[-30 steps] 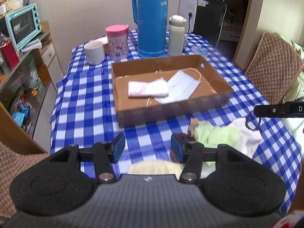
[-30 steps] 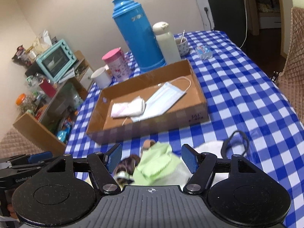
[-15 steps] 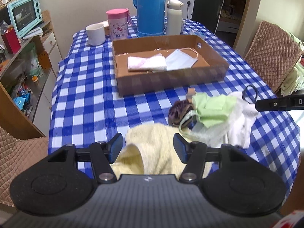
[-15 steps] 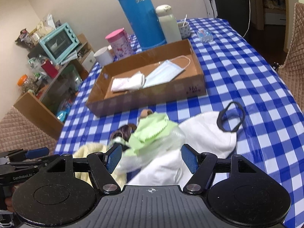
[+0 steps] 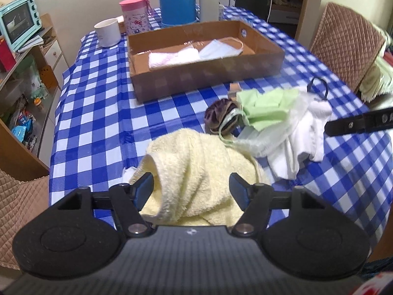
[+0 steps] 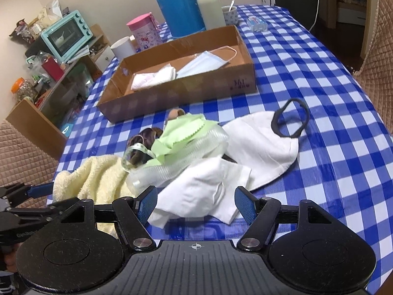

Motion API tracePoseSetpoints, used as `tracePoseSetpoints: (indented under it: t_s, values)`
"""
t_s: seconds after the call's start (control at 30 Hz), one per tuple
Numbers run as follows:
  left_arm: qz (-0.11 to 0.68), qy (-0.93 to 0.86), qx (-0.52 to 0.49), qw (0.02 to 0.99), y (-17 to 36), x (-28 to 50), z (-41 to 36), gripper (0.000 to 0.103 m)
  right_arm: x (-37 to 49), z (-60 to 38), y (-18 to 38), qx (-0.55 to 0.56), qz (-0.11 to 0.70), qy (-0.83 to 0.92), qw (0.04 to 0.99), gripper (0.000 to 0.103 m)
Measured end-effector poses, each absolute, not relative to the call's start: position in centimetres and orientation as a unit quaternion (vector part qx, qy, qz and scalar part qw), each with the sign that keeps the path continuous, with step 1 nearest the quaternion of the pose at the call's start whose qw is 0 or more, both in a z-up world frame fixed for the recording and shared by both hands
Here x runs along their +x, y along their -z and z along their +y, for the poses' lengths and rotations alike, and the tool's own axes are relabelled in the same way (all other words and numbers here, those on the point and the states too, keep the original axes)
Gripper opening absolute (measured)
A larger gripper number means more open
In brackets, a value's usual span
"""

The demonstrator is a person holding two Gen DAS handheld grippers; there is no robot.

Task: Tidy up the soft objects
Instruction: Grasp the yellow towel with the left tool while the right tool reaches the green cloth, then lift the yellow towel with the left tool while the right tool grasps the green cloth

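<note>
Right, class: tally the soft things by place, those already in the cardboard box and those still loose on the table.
In the box: 2 (pink cloth, face mask)
On the table: 5 (yellow towel, white cloth, green cloth, brown scrunchie, black band)
Total: 7

Left of the cardboard box [image 5: 206, 78] bare checked tablecloth [image 5: 98, 113] lies open; behind the box, flasks [image 5: 176, 0] and cups [image 5: 108, 32] crowd.

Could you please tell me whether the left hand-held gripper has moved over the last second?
Yes. The left hand-held gripper has pulled back from the cardboard box, which now sits farther off, and its open fingers now flank the yellow towel.
</note>
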State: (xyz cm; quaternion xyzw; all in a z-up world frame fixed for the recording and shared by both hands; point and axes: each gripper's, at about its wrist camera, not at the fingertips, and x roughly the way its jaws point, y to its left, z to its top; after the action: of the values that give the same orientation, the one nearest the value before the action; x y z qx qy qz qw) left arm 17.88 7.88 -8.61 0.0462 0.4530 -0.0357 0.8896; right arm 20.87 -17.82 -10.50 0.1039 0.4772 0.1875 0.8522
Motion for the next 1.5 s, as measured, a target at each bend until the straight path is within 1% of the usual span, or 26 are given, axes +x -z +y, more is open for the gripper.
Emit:
tracePoseSetpoints:
  t_s: [0.27, 0.43, 0.47, 0.5, 0.53, 0.57, 0.6, 0.7, 0.8, 1.17, 1.37, 1.5]
  values:
    - [0.480, 0.032, 0.084, 0.872, 12.0, 19.0, 5.4, 0.066, 20.8, -18.4, 11.0, 0.111, 0.486, -0.181, 0.848, 0.069]
    - [0.482, 0.021, 0.105, 0.870, 13.2, 19.4, 4.8, 0.065, 20.8, -18.8, 11.4, 0.112, 0.490, -0.174, 0.847, 0.069]
    - [0.480, 0.020, 0.103, 0.871, 13.1, 19.4, 4.9, 0.059, 20.8, -18.9, 11.4, 0.111, 0.490, -0.173, 0.847, 0.069]
    - [0.478, 0.022, 0.102, 0.872, 13.0, 19.4, 5.0, 0.049, 20.8, -19.0, 11.4, 0.110, 0.489, -0.172, 0.848, 0.069]
    - [0.477, 0.024, 0.100, 0.873, 12.8, 19.4, 5.2, 0.044, 20.8, -19.0, 11.3, 0.109, 0.488, -0.170, 0.849, 0.069]
    - [0.475, 0.023, 0.098, 0.874, 12.6, 19.3, 5.5, 0.035, 20.9, -19.0, 11.3, 0.108, 0.487, -0.169, 0.850, 0.069]
    - [0.472, 0.023, 0.095, 0.876, 12.3, 19.2, 5.7, 0.028, 21.0, -19.1, 11.3, 0.108, 0.486, -0.169, 0.851, 0.069]
    - [0.462, 0.024, 0.078, 0.883, 11.0, 18.8, 7.0, 0.021, 21.3, -19.1, 11.1, 0.107, 0.481, -0.170, 0.853, 0.069]
    - [0.448, 0.016, 0.066, 0.892, 9.3, 18.3, 8.5, 0.018, 21.6, -19.0, 10.7, 0.100, 0.470, -0.176, 0.859, 0.069]
    - [0.382, -0.057, 0.031, 0.922, 2.3, 16.9, 14.7, 0.017, 23.1, -16.9, 8.5, 0.031, 0.406, -0.222, 0.886, 0.069]
    - [0.360, -0.083, 0.026, 0.929, 0.5, 17.5, 16.2, 0.017, 24.8, -14.8, 8.8, -0.019, 0.389, -0.254, 0.885, 0.069]
    - [0.356, -0.094, 0.021, 0.930, 0.2, 18.4, 16.7, 0.017, 25.6, -13.0, 9.8, -0.065, 0.383, -0.271, 0.881, 0.069]
